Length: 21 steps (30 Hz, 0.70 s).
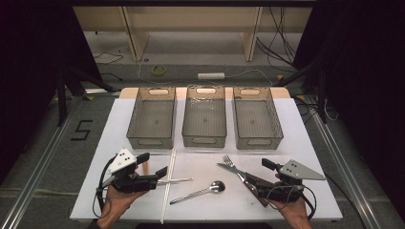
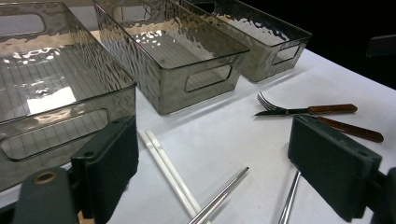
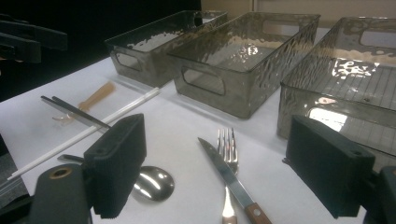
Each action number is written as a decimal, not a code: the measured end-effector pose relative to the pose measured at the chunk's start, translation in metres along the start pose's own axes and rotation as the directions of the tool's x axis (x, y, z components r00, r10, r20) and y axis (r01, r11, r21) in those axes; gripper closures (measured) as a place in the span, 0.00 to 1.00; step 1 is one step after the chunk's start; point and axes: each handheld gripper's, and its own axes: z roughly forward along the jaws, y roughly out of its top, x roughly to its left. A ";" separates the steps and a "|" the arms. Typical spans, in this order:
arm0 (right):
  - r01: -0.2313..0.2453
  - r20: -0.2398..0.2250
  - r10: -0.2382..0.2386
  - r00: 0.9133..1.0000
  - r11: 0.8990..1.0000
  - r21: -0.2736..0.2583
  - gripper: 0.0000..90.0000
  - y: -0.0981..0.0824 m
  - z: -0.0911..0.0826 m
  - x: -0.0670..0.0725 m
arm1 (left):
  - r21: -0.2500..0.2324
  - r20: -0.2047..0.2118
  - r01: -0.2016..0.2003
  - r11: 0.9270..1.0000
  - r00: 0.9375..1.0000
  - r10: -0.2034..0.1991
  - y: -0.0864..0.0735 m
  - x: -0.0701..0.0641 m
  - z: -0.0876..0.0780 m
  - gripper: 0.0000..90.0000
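Hovering with both the left gripper [image 1: 161, 172] and right gripper [image 1: 267, 164] wide and empty, we judge sorting is starting: next, close on the knife [image 1: 241, 175].

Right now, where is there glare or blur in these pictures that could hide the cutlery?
High view: dark surroundings, evenly lit table, cutlery small but readable. Left gripper view: bright reflections on the bins, near jaws soft. Right gripper view: glare inside the nearest bin; knife and fork sharp.

My black-jawed tongs [image 1: 154, 167]; smoky grey rippled bins [image 1: 152, 117]; white chopsticks [image 1: 169, 183]; silver spoon [image 1: 200, 192]; brown-handled knife [image 1: 242, 178] were before me.
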 end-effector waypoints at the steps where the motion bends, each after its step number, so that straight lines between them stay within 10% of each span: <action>1: -0.002 0.000 0.002 1.000 1.000 0.001 0.24 0.000 0.000 0.000 | 0.004 0.001 0.004 1.000 1.000 -0.004 0.000 0.001 0.001 0.17; 12: -0.006 -0.001 0.006 1.000 1.000 0.008 0.24 0.000 0.001 -0.001 | 0.141 -0.001 -0.061 0.988 0.998 0.062 0.010 0.006 0.006 0.18; 21: -0.012 -0.001 0.012 1.000 1.000 0.018 0.24 -0.001 0.003 -0.002 | 0.299 -0.001 -0.091 0.950 0.995 0.096 0.020 0.023 0.020 0.21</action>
